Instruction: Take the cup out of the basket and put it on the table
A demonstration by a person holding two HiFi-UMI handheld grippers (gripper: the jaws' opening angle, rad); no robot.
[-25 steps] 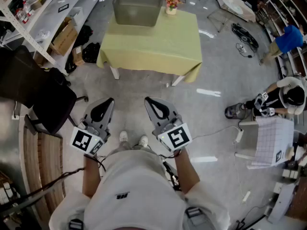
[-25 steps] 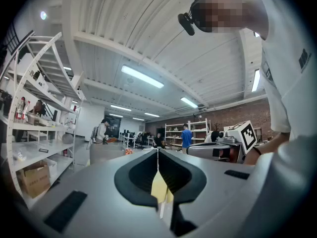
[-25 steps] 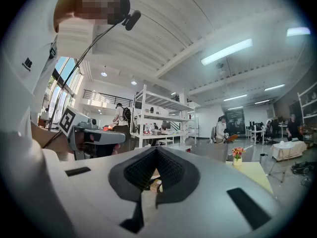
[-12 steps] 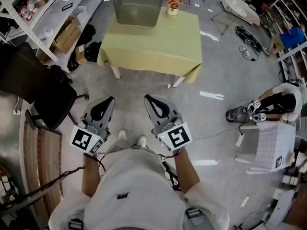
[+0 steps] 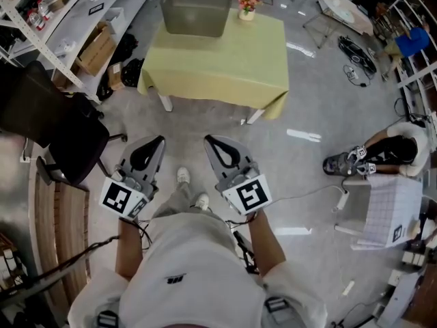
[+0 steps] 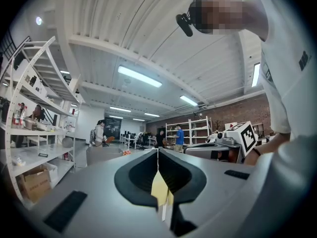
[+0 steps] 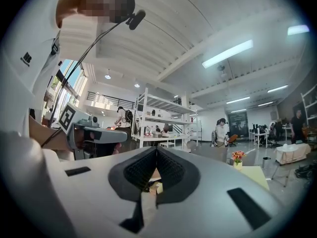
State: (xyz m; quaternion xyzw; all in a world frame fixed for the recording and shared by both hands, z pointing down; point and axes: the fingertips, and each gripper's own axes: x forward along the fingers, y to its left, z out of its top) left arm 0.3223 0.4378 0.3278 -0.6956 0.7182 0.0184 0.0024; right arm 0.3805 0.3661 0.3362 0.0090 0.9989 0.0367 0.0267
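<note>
The grey basket (image 5: pixel 194 9) stands at the far left of the table with the yellow-green cloth (image 5: pixel 225 60). The cup does not show from here; the basket's inside is hidden. My left gripper (image 5: pixel 158 142) and right gripper (image 5: pixel 208 142) are held side by side, level, over the bare floor, well short of the table. Both are shut with nothing between the fingers. The left gripper view shows its jaws (image 6: pixel 157 150) together, with the basket (image 6: pixel 101 155) far ahead. In the right gripper view the jaws (image 7: pixel 156 148) also meet.
A small pot of flowers (image 5: pixel 246 5) stands beside the basket. A black chair (image 5: pixel 51 128) and shelves (image 5: pixel 61 19) with a cardboard box (image 5: pixel 92 53) stand at the left. A person (image 5: pixel 396 145) sits on the floor at the right near a white rack (image 5: pixel 386 207).
One foot has stepped forward towards the table. Both grippers have stayed shut and side by side, carried slightly forward with the body.
</note>
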